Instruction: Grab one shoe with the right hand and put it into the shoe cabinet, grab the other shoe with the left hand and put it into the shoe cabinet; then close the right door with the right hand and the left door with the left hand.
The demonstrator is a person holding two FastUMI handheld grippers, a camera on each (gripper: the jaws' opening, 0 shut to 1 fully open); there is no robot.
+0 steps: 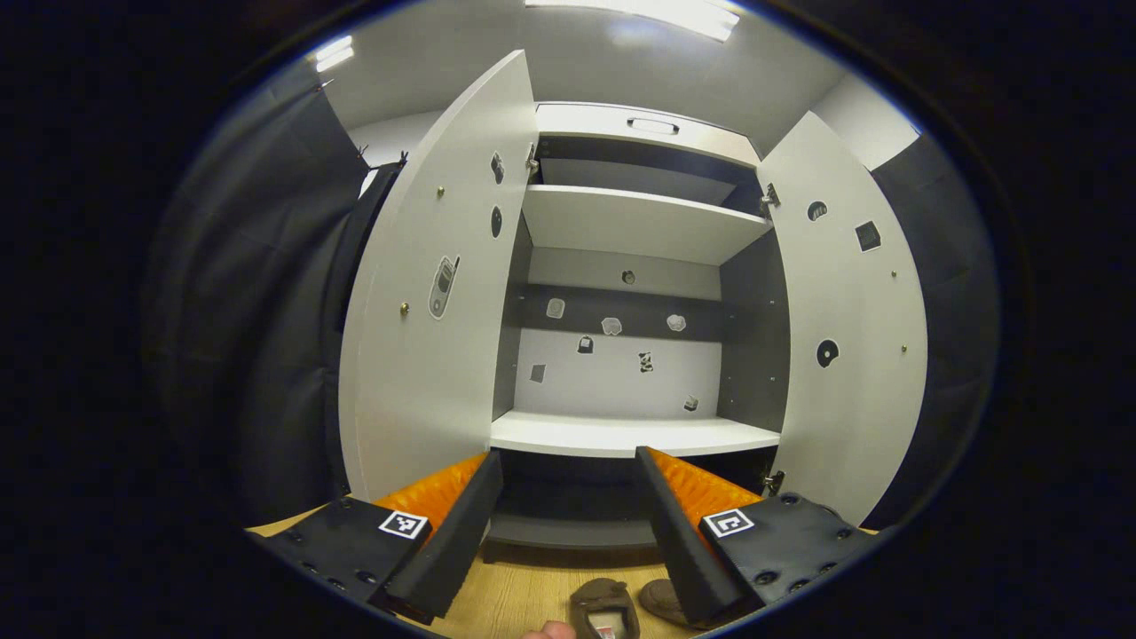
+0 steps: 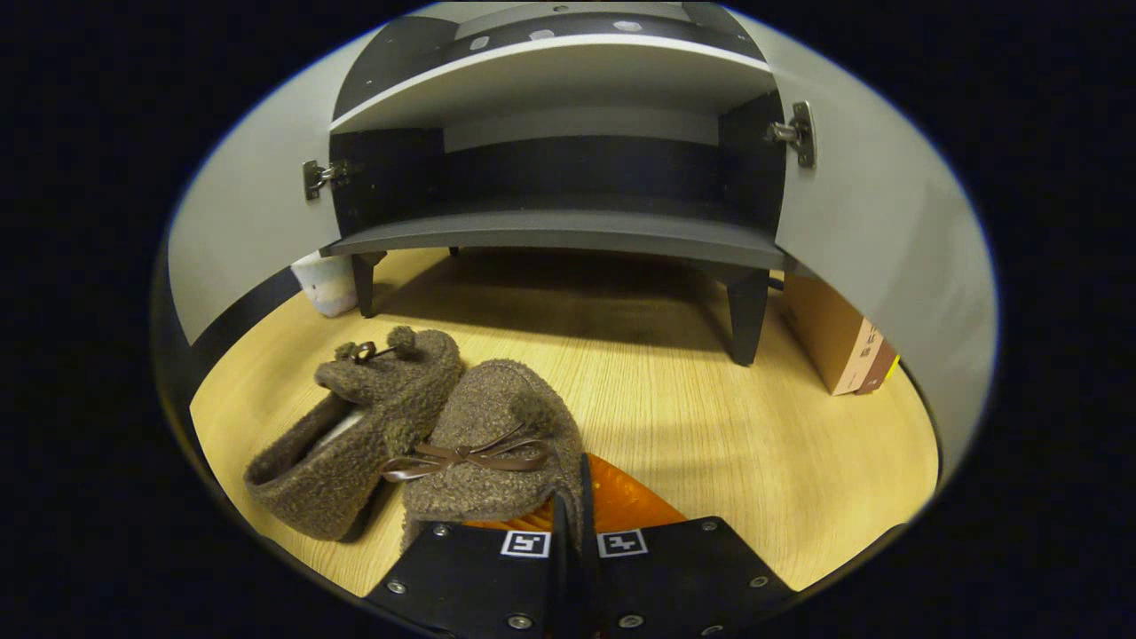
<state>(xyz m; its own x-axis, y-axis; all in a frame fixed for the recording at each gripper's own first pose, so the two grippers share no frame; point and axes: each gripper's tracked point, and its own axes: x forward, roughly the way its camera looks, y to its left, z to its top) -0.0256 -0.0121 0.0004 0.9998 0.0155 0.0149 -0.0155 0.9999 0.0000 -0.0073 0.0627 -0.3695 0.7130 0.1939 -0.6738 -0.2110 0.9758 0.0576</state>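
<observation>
1. the left gripper (image 1: pixel 568 519) is hanging with its jaws spread wide and holding nothing, facing the open shoe cabinet (image 1: pixel 635 435); likely waiting its turn, since the task begins with the right hand.
2. the left door (image 1: pixel 435 293) and right door (image 1: pixel 843 319) are both standing swung out, leaving the shelves free for loading. no shoes are lying on the shelves in view; small stickers are dotting the back panel.
3. on the wooden floor (image 2: pixel 710 417), near the cabinet's legs, the two fuzzy brown slippers are lying side by side and touching: the left slipper (image 2: pixel 355 435) on its side, the right slipper (image 2: pixel 497 426) toe towards the cabinet.
4. the right gripper (image 2: pixel 568 524) is pinching the right slipper's rim, jaws nearly together, probably to lift it.
5. far right, a cardboard box (image 2: pixel 834 333) is leaning by the door.
</observation>
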